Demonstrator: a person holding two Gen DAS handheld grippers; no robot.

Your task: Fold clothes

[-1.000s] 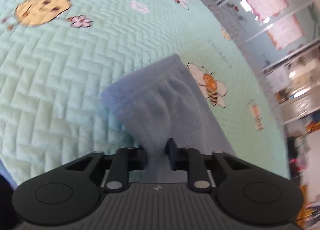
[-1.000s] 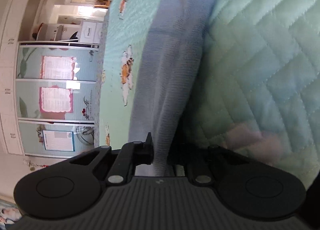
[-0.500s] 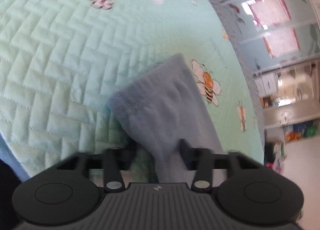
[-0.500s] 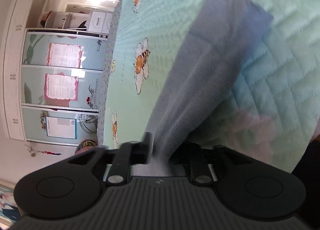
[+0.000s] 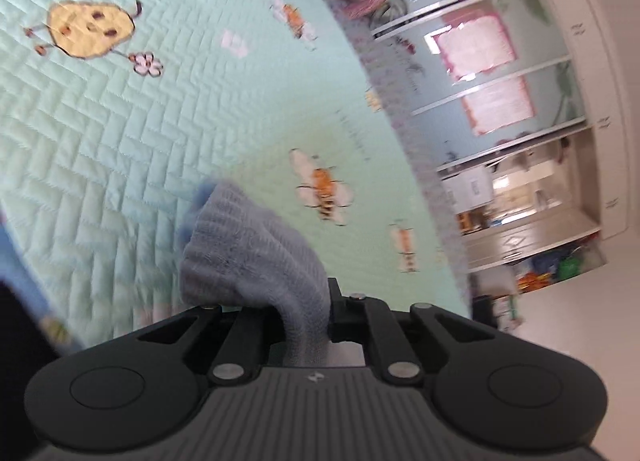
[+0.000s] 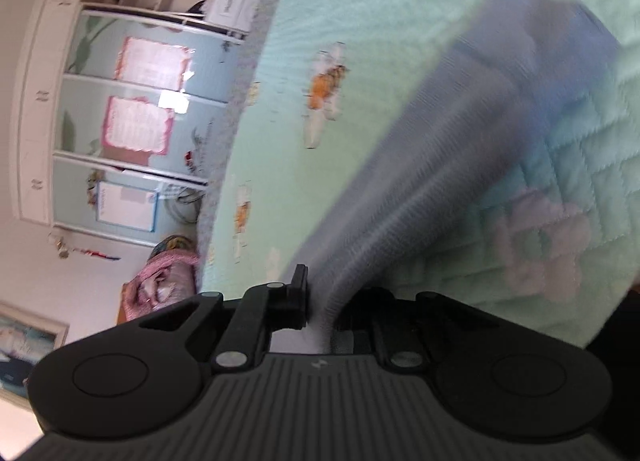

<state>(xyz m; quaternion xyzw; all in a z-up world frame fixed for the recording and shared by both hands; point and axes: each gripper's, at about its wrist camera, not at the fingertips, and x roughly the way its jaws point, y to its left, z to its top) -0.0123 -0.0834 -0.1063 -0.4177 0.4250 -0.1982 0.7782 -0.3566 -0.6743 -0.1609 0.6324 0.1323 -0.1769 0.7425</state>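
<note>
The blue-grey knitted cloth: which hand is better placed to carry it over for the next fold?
Probably left. The left tool is shut on the bunched end of the cloth, lifted, with bare quilt ahead. The right tool, jaws closing on the cloth, has a long span stretched ahead.

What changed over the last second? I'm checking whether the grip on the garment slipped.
Both grippers, left gripper and right gripper, loosened briefly, then are closing again on the grey-blue knit garment, which now bunches up closer to the left camera. Both rose a little. The garment stays between both pairs of fingers, over the mint quilt.
</note>
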